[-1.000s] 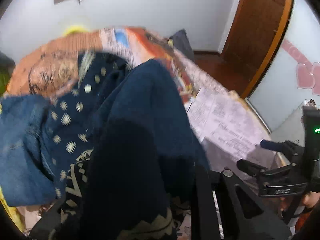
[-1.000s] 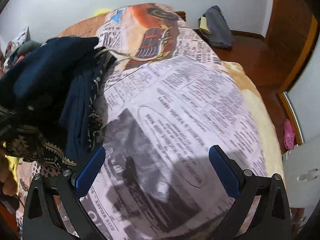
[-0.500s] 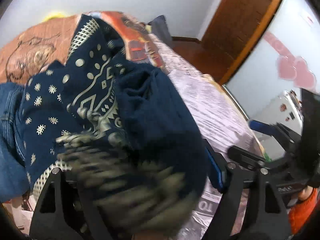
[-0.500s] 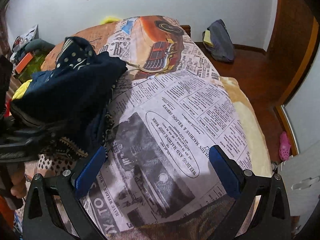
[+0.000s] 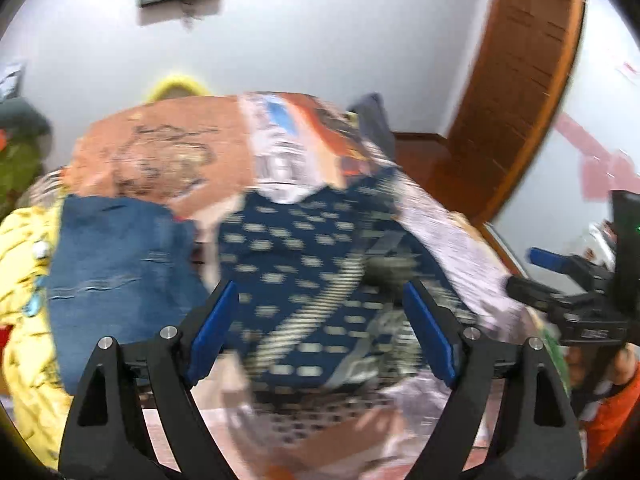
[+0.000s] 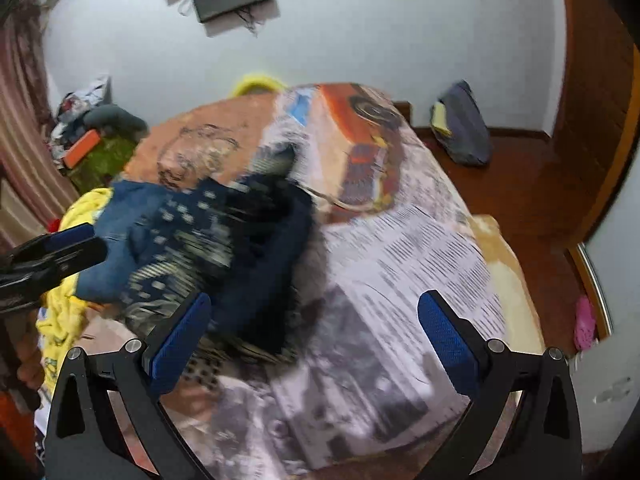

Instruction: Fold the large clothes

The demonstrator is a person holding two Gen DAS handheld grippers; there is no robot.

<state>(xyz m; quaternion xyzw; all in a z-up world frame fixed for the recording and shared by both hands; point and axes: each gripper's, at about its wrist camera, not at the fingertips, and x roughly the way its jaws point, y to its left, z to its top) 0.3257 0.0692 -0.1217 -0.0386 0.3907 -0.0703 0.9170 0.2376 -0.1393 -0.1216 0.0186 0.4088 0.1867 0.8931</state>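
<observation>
A navy garment with a pale dotted pattern (image 5: pixel 312 264) lies in a blurred heap on the bed, left of the bed's middle in the right wrist view (image 6: pixel 240 248). My left gripper (image 5: pixel 320 292) hovers above it with its jaws opening. The cloth shows between the blue pads (image 5: pixel 212 328), but they do not press on it. Over the newspaper-print bedsheet (image 6: pixel 420 264), my right gripper (image 6: pixel 315 299) stands open and holds nothing; the garment is by its left finger.
A blue denim piece (image 5: pixel 120 264) and a yellow garment (image 5: pixel 24 280) lie left of the navy one. A dark bag (image 6: pixel 464 128) sits on the wooden floor beyond the bed. A brown door (image 5: pixel 520 80) is at the right.
My left gripper has opened and let go of the navy garment, which dropped onto the bed. That gripper pulled back and up. My right gripper rose, still open.
</observation>
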